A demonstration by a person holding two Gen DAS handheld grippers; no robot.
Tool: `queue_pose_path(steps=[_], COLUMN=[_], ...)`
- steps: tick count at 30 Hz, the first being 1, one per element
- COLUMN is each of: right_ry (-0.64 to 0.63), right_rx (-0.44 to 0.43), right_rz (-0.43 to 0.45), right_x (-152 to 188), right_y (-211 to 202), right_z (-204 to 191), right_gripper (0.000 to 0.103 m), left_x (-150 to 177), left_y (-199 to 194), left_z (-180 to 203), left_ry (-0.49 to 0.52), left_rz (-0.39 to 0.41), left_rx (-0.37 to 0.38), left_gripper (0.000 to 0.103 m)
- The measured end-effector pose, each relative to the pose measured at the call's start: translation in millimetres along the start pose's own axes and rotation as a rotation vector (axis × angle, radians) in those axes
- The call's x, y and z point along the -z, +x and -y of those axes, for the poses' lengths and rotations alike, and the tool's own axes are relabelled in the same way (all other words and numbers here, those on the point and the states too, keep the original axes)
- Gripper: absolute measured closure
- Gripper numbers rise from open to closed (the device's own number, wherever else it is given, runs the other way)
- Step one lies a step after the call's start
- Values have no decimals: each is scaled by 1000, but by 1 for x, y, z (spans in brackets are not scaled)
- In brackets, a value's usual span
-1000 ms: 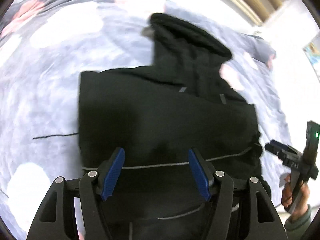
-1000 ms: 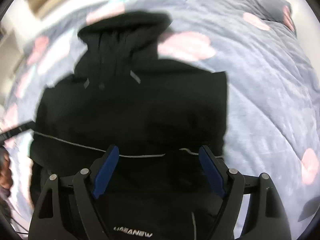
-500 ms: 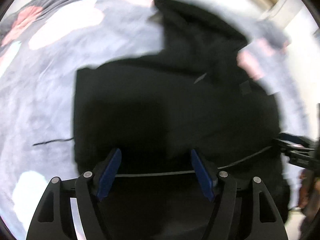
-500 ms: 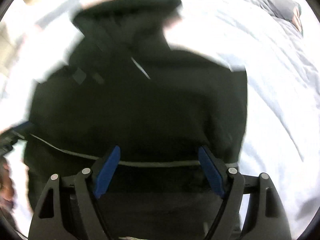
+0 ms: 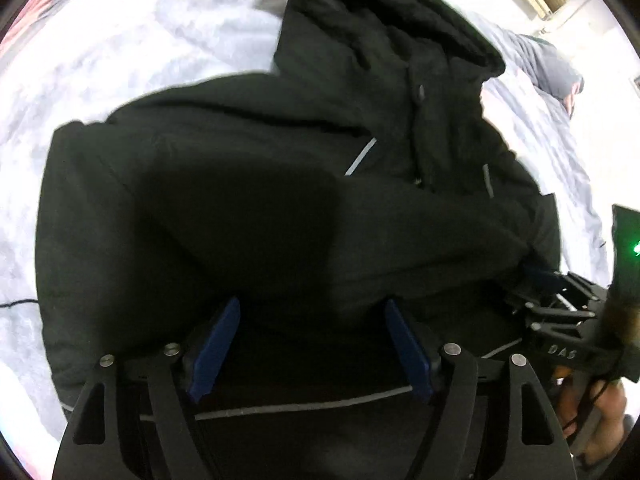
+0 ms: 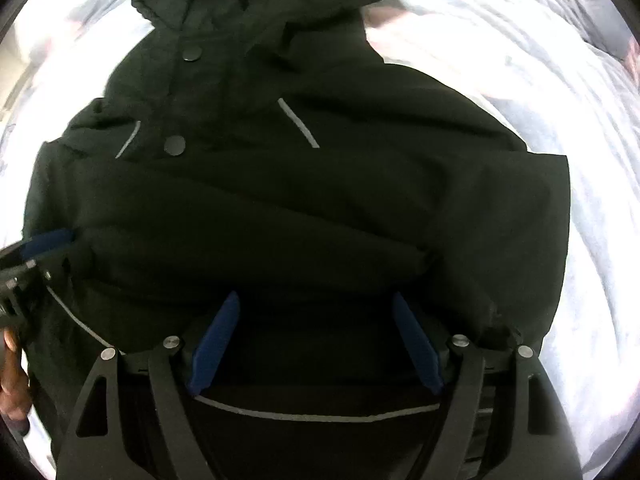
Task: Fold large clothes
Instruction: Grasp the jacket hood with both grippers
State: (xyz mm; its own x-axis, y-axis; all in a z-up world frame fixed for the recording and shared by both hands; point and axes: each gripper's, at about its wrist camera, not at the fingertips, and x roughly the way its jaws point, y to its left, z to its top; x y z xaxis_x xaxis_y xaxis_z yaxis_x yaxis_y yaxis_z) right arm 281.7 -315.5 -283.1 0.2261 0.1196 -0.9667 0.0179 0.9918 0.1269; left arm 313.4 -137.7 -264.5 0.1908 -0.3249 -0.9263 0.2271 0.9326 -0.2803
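left wrist view: black hooded jacket point(image 5: 248, 200) lies on the quilt point(image 5: 132, 48), hood at 1 o'clock. left gripper point(image 5: 310, 344) spread wide, holding nothing, over the hem. right gripper point(image 6: 316, 340) likewise, presumably both positioned to fold.

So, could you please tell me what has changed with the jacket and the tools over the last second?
Both tools have moved in toward the black jacket, which now fills far more of each view. The left tool and right tool remain open, holding nothing. The jacket still lies on the grey bedspread with its hood at the far end, sleeves folded across the front.
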Motion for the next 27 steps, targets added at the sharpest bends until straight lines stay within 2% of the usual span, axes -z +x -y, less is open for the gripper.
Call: queue_pose_path(steps=[3, 6, 9, 15, 17, 21, 23, 25, 26, 27], right_ry=[11, 36, 48, 112, 168, 226, 224, 213, 211, 209], right_rx=[-70, -109, -97, -41, -67, -130, -136, -120, -108, -115], right_rz=[1, 46, 130, 296, 328, 338, 325, 268, 234, 218], right_x=[-2, -11, -38, -110, -143, -180, -195, -204, -213, -219], right_y=[-13, -35, -52, -63, -58, -42, -31, -14, -2, 7], right_z=[11, 25, 37, 55, 70, 84, 85, 84, 82, 81], right_gripper=[24, 24, 24, 26, 26, 26, 26, 26, 28, 47], left_x=[-11, -38, -75, -164, -190, -225, -236, -242, -247, -249], left_y=[-23, -54, -71, -64, -51, -19, -4, 9, 17, 22], left_z=[5, 11, 9, 0, -4, -14, -16, -18, -20, -22], left_ry=[4, 11, 14, 9, -12, -16, -6, 0, -5, -5], left_rz=[37, 134, 208, 294, 292, 266, 241, 221, 204, 186], left_rx=[61, 97, 99, 39, 50, 28, 28, 30, 26, 14], left_gripper=[27, 26, 26, 26, 27, 26, 27, 27, 30, 35])
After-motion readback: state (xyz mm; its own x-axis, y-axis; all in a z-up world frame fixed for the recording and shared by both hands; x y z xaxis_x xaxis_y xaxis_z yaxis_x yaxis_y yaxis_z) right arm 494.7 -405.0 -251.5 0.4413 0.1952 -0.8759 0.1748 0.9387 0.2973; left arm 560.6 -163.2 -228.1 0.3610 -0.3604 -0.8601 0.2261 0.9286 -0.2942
